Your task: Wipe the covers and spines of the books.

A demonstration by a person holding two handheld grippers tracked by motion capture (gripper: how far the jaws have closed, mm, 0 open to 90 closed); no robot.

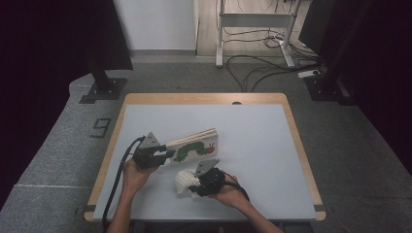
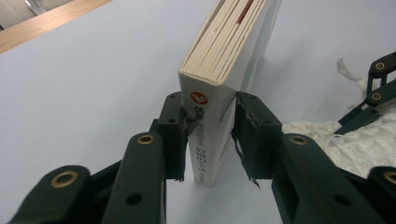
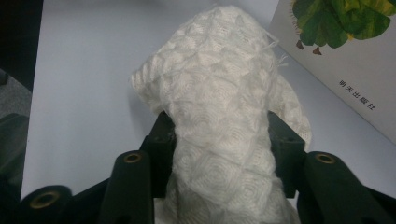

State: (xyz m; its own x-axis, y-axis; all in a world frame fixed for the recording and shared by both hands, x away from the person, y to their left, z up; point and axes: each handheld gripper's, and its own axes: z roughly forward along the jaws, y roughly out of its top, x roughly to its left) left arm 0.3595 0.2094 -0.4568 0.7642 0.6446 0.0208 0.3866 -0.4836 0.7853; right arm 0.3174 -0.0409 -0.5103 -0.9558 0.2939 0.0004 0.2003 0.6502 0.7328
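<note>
A board book (image 1: 194, 145) with a green caterpillar on its cover stands tilted on its edge on the grey-blue table (image 1: 257, 145). My left gripper (image 1: 169, 154) is shut on the book's spine end (image 2: 210, 135), one pad on each cover (image 2: 208, 119). A white knitted cloth (image 1: 184, 178) lies bunched just in front of the book. My right gripper (image 1: 196, 184) has the cloth (image 3: 215, 84) between its jaws, both pads touching its sides (image 3: 219, 126). The book's cover (image 3: 345, 70) rises to the right of it. The cloth (image 2: 345, 144) and the right gripper's jaws (image 2: 373, 88) lie beside the book.
The table has a wooden rim (image 1: 296, 141), and its grey-blue top stretches to the right and far side of the book. Beyond it stand a black stand base (image 1: 103, 90), a desk frame (image 1: 252, 29) and floor cables (image 1: 257, 68).
</note>
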